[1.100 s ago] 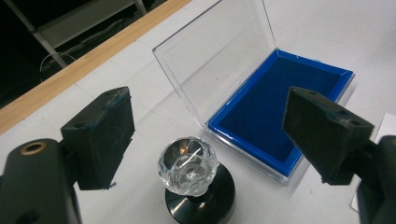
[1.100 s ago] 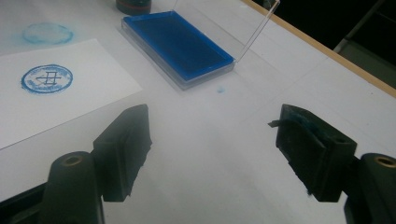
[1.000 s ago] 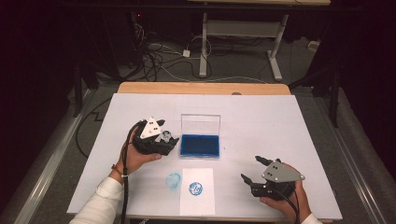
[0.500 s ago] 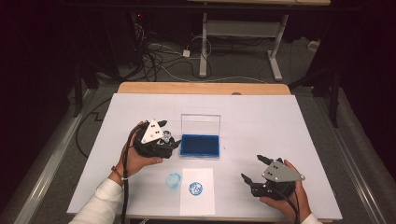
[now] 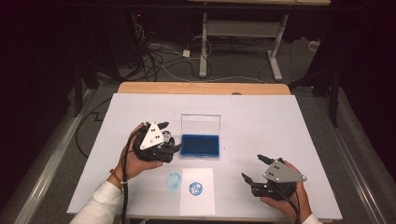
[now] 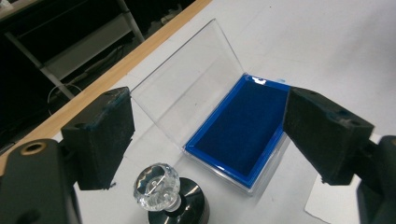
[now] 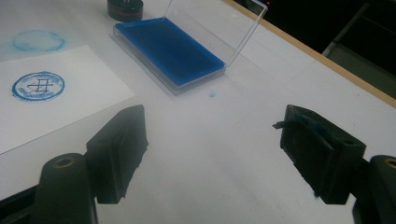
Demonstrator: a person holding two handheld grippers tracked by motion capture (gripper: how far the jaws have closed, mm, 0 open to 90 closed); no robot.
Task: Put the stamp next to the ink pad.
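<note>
The left gripper point(image 6: 205, 140) stood wide, seemingly clear of the stamp point(image 6: 161, 184) at lower centre; closing squarely on its crystal knob was advisable.

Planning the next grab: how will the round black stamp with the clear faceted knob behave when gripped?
The round black stamp with the clear faceted knob probably stands steady on its wide base. Its glossy knob may slip between pads. On its side, it could roll.

Dark room, grey floor point(image 5: 56, 154), tangled cables point(image 5: 154, 51), metal desk frame point(image 5: 243, 32).
</note>
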